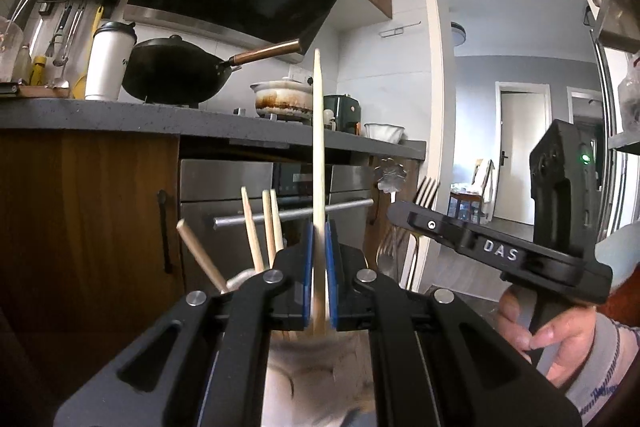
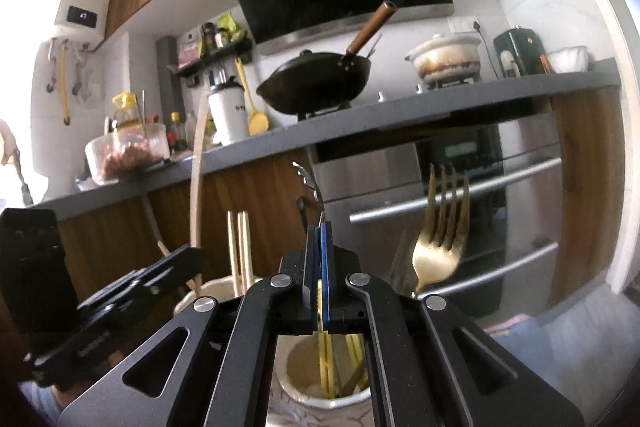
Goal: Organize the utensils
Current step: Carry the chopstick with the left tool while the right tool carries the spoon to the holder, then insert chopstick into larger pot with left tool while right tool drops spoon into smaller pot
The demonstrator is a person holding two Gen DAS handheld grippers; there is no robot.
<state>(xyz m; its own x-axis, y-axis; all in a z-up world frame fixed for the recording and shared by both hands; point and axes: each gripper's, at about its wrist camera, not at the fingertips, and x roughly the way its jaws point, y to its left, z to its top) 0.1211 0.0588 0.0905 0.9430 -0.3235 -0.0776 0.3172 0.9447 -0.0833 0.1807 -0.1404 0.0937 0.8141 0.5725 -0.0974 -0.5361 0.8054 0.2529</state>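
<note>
My left gripper (image 1: 319, 227) is shut on a long wooden chopstick (image 1: 317, 131) that stands upright between its blue pads. Just beyond it, several chopsticks (image 1: 256, 235) lean in a pale holder cup (image 1: 240, 277). My right gripper (image 2: 319, 227) is shut on a thin metal utensil (image 2: 314, 187) with a silver head on top; its gold handle hangs down over a ceramic cup (image 2: 304, 397). That scalloped utensil head (image 1: 388, 175) also shows in the left wrist view, above the right gripper (image 1: 396, 211). A gold fork (image 2: 440, 239) stands in the ceramic cup.
A grey kitchen counter (image 2: 400, 115) runs across behind, with a black wok (image 2: 316, 83), a white pot (image 2: 444, 61) and a tumbler (image 2: 228, 115). Below it are an oven with a bar handle (image 2: 452, 199) and wooden cabinet doors (image 1: 88, 211). A person's hand (image 1: 560, 335) holds the right gripper.
</note>
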